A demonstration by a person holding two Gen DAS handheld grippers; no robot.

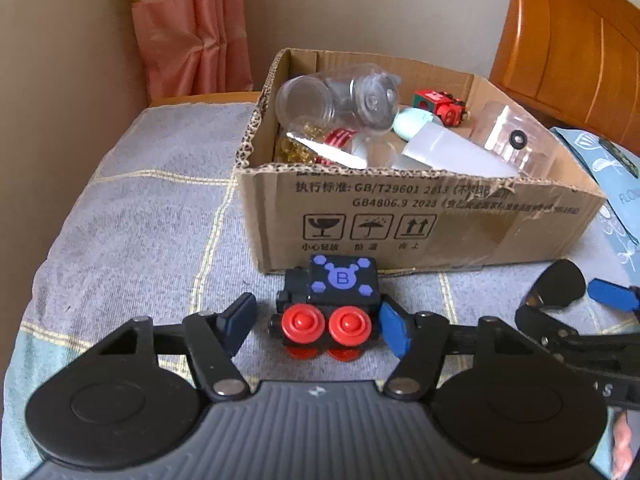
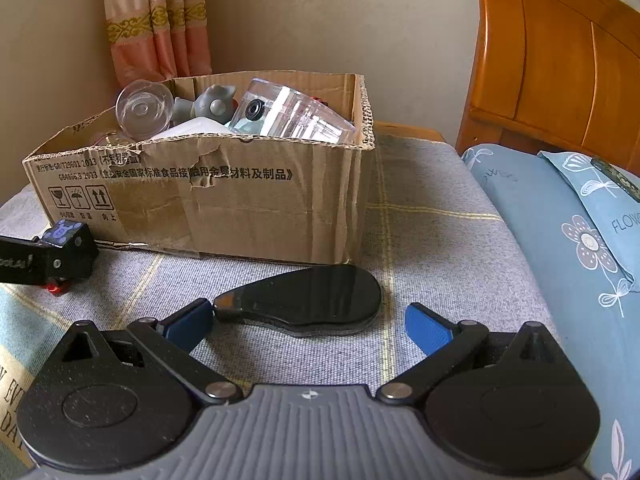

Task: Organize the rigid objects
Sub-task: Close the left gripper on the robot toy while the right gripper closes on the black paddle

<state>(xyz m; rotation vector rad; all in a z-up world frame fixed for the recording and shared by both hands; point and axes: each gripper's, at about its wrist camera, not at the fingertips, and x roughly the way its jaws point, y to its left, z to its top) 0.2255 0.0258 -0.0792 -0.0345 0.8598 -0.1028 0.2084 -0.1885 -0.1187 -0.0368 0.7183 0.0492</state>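
Note:
A black toy train car (image 1: 330, 308) with red wheels and a purple "B" top lies on the grey bedspread in front of the cardboard box (image 1: 420, 216). My left gripper (image 1: 320, 326) is open, its blue pads on either side of the toy; the right pad is at its side, the left pad apart. The toy also shows in the right wrist view (image 2: 66, 248). A flat black teardrop-shaped object (image 2: 304, 300) lies on the spread just ahead of my open right gripper (image 2: 312, 326), between its pads. The right gripper also shows in the left wrist view (image 1: 580, 296).
The box (image 2: 240, 196) holds clear plastic jars (image 1: 340, 96), a red toy train (image 1: 444, 106), a clear case (image 2: 292, 116) and a grey figure (image 2: 212, 104). Blue floral pillows (image 2: 568, 240) lie at right under a wooden headboard (image 2: 560, 52). A pink curtain (image 1: 192, 28) hangs behind.

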